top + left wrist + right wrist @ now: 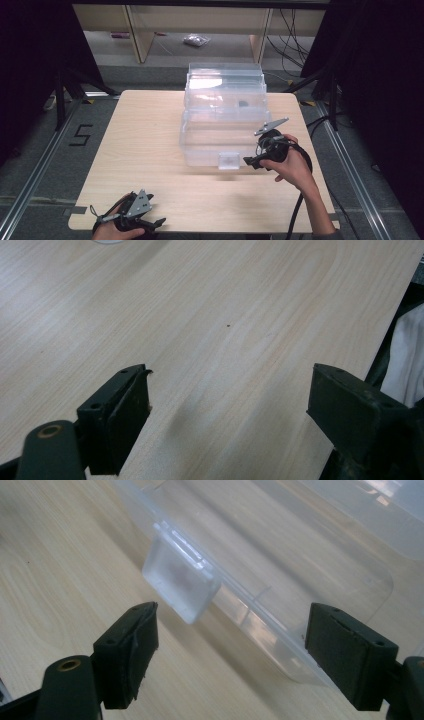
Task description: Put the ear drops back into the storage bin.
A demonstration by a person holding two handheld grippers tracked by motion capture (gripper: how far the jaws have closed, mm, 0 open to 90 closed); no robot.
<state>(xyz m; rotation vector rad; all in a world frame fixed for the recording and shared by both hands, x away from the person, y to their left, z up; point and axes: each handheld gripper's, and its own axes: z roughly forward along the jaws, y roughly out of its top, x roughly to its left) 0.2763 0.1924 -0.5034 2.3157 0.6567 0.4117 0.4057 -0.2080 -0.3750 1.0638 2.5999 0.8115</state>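
Your left gripper [150,223] rests wide apart, holding nothing, at the near edge of the counter [150,150]. Your right gripper [230,645] is spread too, just by the box [225,115] latch [181,582]. Line up on the latch, then squeeze gently.

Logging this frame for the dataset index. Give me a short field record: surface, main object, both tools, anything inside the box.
surface: light wood table
main object: clear plastic box, mid-table, latch tab on its near side
box contents: small dark item, too small to identify
left tool: open, at near-left table edge, nothing between the jaws
right tool: open, beside the latch tab, not touching it
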